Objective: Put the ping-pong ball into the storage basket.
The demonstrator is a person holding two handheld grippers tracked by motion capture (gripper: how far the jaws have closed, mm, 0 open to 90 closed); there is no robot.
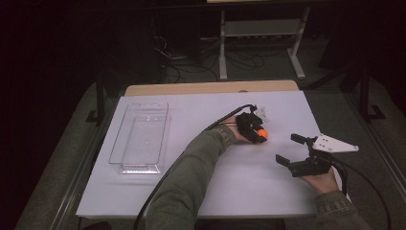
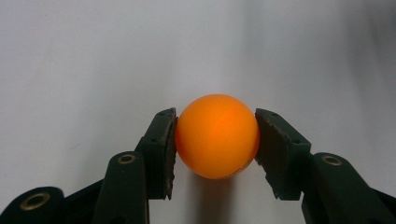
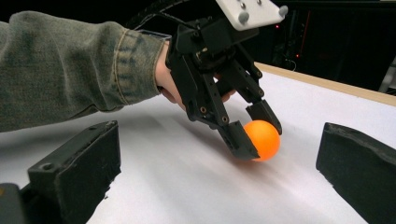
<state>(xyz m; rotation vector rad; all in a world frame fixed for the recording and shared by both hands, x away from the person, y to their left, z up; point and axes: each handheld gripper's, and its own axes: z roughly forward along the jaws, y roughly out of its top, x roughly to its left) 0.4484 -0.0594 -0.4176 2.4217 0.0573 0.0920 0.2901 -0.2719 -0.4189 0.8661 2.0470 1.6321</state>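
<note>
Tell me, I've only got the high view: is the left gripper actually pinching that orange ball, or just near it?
Observer: In the left gripper view, both jaws of the left gripper press the sides of the orange ball.
Operator: Is it off the table?
Observer: The right gripper view shows the ball at the white table surface; whether it touches, I can't tell.
Operator: And the right gripper?
Observer: The right gripper is wide open, holding nothing.

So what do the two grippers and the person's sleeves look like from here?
Both are black two-jaw tools with flat rectangular pads and brass-coloured rivets at the joints. The left gripper and the right gripper each carry a pale grey three-cornered plate on top and trail a black cable. The person wears faded olive-green denim sleeves with stitched cuffs.
</note>
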